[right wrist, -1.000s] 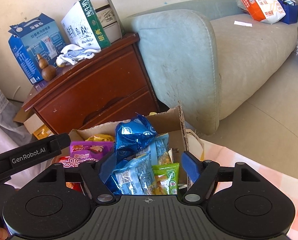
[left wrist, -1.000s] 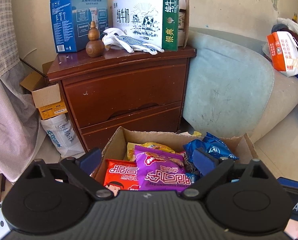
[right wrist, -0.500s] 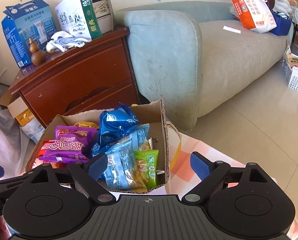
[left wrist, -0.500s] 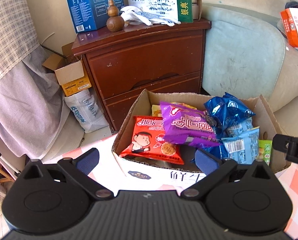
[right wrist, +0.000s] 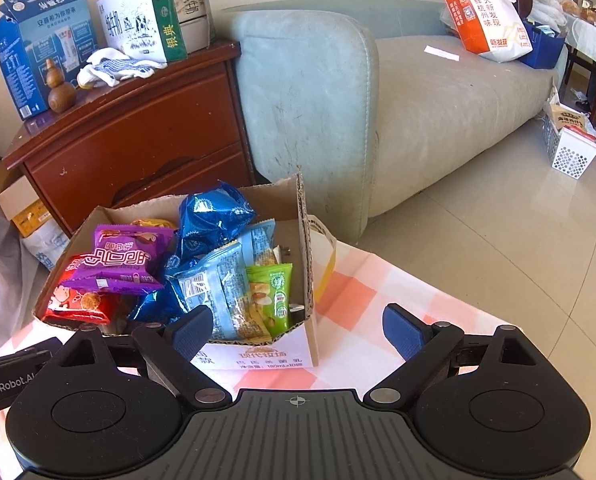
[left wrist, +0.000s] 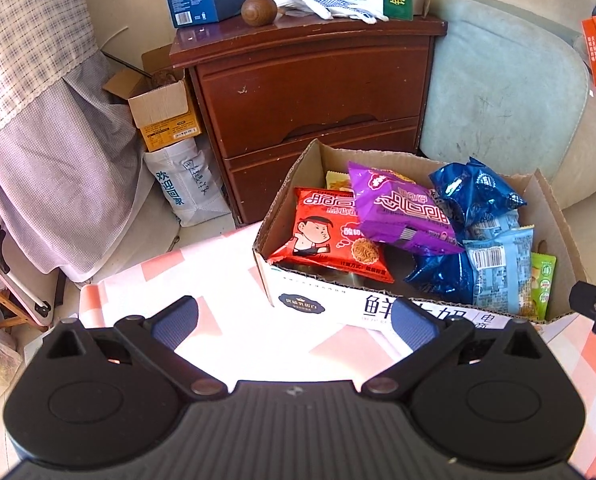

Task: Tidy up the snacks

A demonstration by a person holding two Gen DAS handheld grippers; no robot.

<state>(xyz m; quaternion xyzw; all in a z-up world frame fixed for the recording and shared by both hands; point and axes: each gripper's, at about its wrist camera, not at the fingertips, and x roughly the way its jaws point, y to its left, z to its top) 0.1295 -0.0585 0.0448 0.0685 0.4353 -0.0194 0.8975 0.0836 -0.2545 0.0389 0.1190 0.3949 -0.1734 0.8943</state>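
All the snack packets (left wrist: 402,220) lay piled in the cardboard box (right wrist: 306,240) on the checked bench (right wrist: 378,300), nothing seemed left outside, and both the left gripper (left wrist: 294,320) and the right gripper (right wrist: 298,328) had their fingers wide apart, holding nothing.

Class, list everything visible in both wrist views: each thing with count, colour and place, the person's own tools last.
cardboard box: 1, brown, on checked cloth
snack packets: several, purple, red, blue, green, in box
checked cloth: 1, pink-white, under box
nightstand: 1, red-brown, behind box
milk cartons: 2, blue, white-green, on nightstand
wooden gourd: 1, brown, on nightstand
gloves: white-blue, on nightstand
sofa: 1, grey-green, right
orange bag: 1, on sofa
left gripper: jaws open
right gripper: jaws open
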